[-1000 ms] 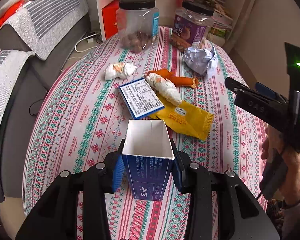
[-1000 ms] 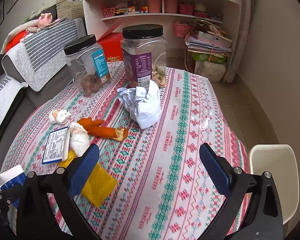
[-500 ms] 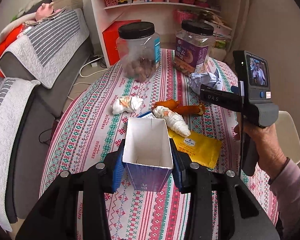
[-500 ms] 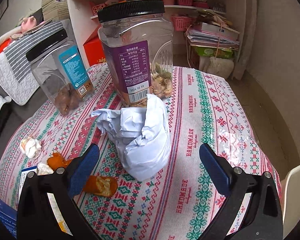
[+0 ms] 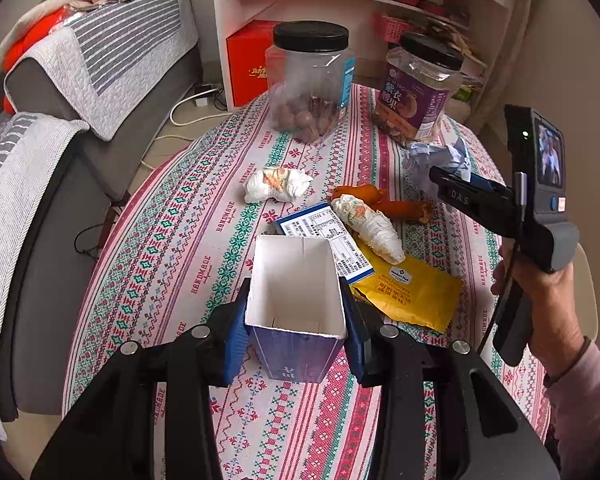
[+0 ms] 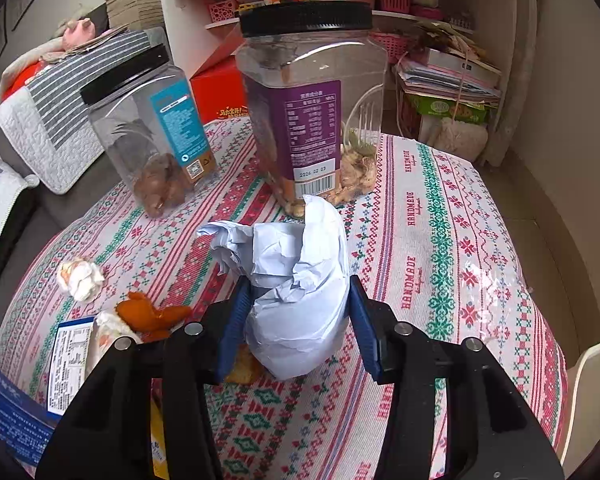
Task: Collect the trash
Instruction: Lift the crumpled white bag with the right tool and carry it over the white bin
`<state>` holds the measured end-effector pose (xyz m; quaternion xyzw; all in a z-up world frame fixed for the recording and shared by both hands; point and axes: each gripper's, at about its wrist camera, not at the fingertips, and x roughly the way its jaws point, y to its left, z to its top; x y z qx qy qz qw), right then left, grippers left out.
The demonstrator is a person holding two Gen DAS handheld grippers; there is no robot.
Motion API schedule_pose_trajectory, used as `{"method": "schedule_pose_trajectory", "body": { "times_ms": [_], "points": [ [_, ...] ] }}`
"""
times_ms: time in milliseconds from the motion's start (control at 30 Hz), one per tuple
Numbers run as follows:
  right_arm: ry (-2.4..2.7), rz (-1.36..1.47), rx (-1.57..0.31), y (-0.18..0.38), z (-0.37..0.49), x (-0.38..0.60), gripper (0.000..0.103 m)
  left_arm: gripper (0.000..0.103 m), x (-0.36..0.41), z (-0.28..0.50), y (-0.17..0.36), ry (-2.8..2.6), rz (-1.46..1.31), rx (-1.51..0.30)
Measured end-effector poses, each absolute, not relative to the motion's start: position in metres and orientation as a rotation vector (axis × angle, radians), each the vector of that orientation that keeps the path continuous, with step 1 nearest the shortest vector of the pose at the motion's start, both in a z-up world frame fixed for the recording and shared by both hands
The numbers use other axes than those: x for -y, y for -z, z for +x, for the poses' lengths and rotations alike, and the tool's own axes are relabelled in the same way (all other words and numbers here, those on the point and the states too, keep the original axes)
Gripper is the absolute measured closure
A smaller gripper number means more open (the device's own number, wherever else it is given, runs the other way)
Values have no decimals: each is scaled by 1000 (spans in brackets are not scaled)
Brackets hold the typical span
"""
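A patterned tablecloth (image 5: 172,248) covers the table, and everything below is placed against the purple-label jar (image 6: 308,120) standing at its far side. Left of that jar stands a second clear jar (image 5: 310,80) with a black lid and a blue label. Nearer the cameras than the jar, the left gripper (image 5: 296,320) is closed on an open-topped blue carton (image 5: 296,304), upright, its blue pads pressed against both side walls. Directly in front of the jar, just beside its base, sits a crumpled ball of pale blue paper (image 6: 296,284); the right gripper (image 6: 298,320) has its fingers on either side of it, narrowed to the paper's width, the pads at or very near its sides. Whether they actually squeeze it I cannot tell. A yellow packet (image 5: 408,292) lies flat between the carton and the jar, partly under a printed blue-edged card (image 5: 324,236). An orange peel (image 5: 384,200) lies beyond the card, toward the jar, and a wadded tissue (image 5: 370,228) rests on the card and packet. Another wadded tissue (image 5: 276,184) lies well to the jar's left.
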<state>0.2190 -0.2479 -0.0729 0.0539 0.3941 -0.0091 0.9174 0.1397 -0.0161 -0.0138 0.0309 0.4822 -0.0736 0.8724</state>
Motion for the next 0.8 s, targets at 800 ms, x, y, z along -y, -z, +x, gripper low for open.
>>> {"method": "schedule_pose_trajectory", "body": {
  "times_ms": [800],
  "points": [
    [9,57,-708,-34,75,242,57,63,36,98,-31,212,10,-842]
  ]
}}
